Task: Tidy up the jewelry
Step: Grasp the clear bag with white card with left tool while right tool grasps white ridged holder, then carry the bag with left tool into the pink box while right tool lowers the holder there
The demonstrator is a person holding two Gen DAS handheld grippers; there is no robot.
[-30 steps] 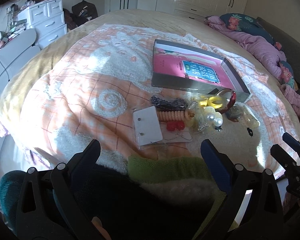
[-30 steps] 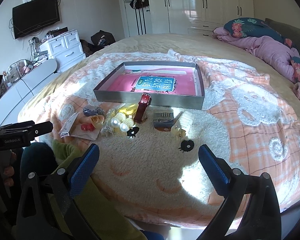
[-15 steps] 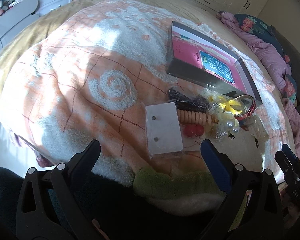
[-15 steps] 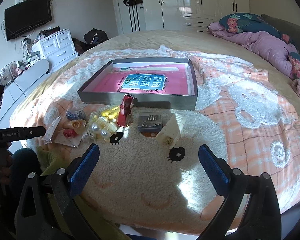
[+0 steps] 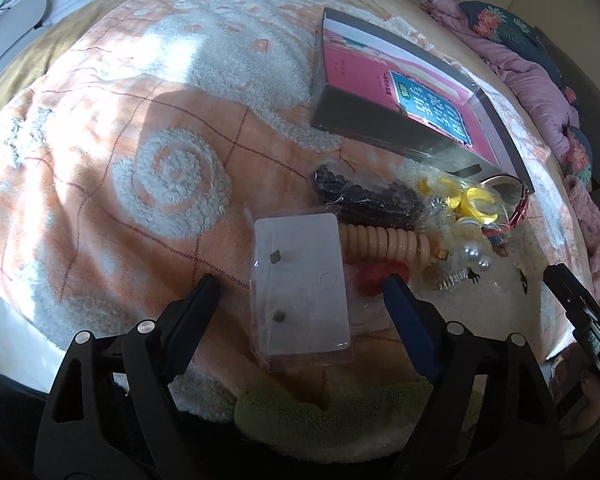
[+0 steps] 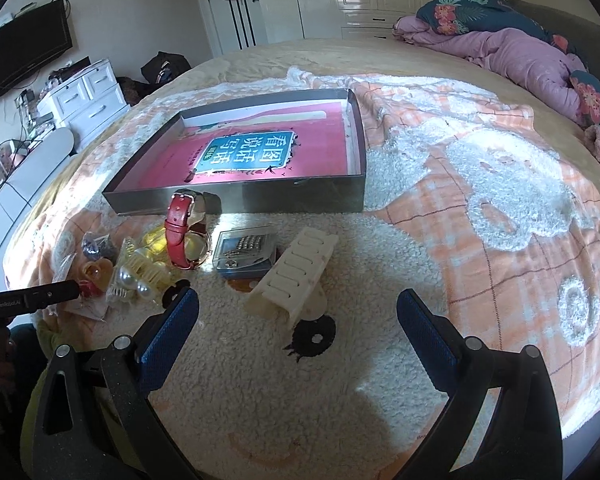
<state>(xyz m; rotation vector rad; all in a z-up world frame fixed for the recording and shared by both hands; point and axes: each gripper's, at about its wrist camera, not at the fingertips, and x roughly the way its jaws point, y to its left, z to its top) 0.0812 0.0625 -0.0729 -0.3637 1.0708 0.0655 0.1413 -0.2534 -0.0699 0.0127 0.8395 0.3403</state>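
Note:
My left gripper (image 5: pixel 302 282) is open, its fingers on either side of a white earring card in a clear bag (image 5: pixel 300 280) on the blanket. Beside the card lie a peach bead bracelet (image 5: pixel 384 242), dark beads (image 5: pixel 364 196), red beads (image 5: pixel 374 276), yellow clips (image 5: pixel 472 200) and pearls (image 5: pixel 474 254). My right gripper (image 6: pixel 298 304) is open above a cream hair claw (image 6: pixel 292 276). A red-strap watch (image 6: pixel 184 232) and a small clear case (image 6: pixel 246 252) lie before the grey tray (image 6: pixel 300 192).
The tray (image 5: pixel 384 128) has a pink printed bottom. The orange and white blanket (image 6: pixel 500 200) covers the bed. A purple duvet (image 6: pixel 520 56) lies at the far right. White drawers (image 6: pixel 88 96) stand at the left. A green towel (image 5: pixel 340 412) lies at the bed's near edge.
My left gripper has moved forward and down until its fingers flank the earring card. My right gripper has moved forward toward the cream hair claw. Both stay open.

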